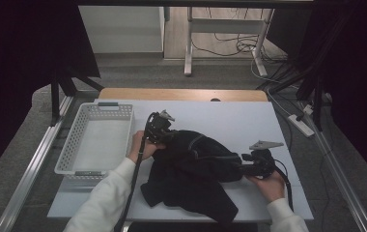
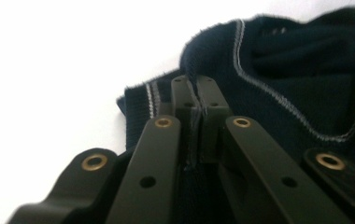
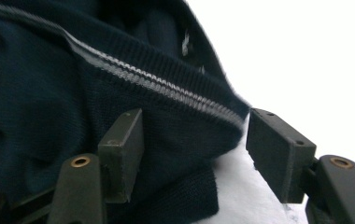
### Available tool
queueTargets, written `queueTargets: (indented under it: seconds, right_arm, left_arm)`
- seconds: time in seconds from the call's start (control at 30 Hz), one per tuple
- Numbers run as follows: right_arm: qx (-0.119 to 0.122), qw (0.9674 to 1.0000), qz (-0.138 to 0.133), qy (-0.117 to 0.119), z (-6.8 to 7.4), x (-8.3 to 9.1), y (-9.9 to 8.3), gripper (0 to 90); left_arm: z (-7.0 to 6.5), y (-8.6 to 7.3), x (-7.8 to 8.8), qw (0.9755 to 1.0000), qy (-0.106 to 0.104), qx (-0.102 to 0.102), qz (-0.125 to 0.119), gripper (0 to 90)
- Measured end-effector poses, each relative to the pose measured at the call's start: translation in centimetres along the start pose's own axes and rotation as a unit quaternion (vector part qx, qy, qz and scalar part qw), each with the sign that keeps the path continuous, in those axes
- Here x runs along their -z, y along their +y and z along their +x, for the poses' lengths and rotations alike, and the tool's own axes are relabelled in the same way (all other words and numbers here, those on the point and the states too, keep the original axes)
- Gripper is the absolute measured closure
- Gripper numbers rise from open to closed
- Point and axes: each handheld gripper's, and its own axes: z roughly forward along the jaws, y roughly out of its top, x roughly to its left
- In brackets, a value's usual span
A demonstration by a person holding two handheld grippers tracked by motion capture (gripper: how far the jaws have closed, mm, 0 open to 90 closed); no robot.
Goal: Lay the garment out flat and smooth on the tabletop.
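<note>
High view first: a dark navy knitted sweater with thin pale stripes (image 1: 191, 169) lies crumpled on the white worktop (image 1: 249, 121), to the right of a white perforated plastic basket (image 1: 94, 140). The left claw (image 1: 164, 131) sits at the upper left edge of the garment and the right claw (image 1: 246, 166) at its right edge, each one held by a hand with a white sleeve.

Left gripper view: the left claw (image 2: 194, 100) is closed tight on a thin fold of the sweater's (image 2: 297, 88) striped hem, so the fabric stands up between the two pads.

Right gripper view: the right claw (image 3: 194, 149) stands open around the ribbed edge of the sweater (image 3: 49, 102). One pad touches the knit, the other pad is apart from it, above the worktop (image 3: 306, 56), so nothing is held here yet.

What could go wrong, in my judgement: the left claw has only a narrow piece of hem, and a pull may let it slip out. If the right claw closes where it is now, it may catch too little cloth, and then the sweater would hang uneven or drop back.
</note>
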Motion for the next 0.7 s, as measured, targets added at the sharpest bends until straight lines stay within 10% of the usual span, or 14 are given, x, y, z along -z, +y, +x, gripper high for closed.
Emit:
queueTargets:
  seconds: [0.13, 0.3, 0.7]
  right_arm:
    - [0.013, 0.9997, 0.02, 0.0, 0.4, -1.6, -0.1, 44.3]
    - [0.017, 0.9995, 0.018, -0.017, 0.1, -1.7, 0.0, 77.2]
    - [0.038, 0.9896, -0.105, -0.091, -0.8, 4.5, 3.7, 80.7]
  left_arm:
    - [0.1, 0.0, 0.9, 0.9997, 0.004, 0.0, -0.025, 87.1]
    - [0.5, 0.0, 2.0, 0.9984, 0.003, 0.01, -0.056, 87.3]
    - [1.9, 2.0, 6.7, 0.9901, 0.015, 0.029, -0.137, 87.3]
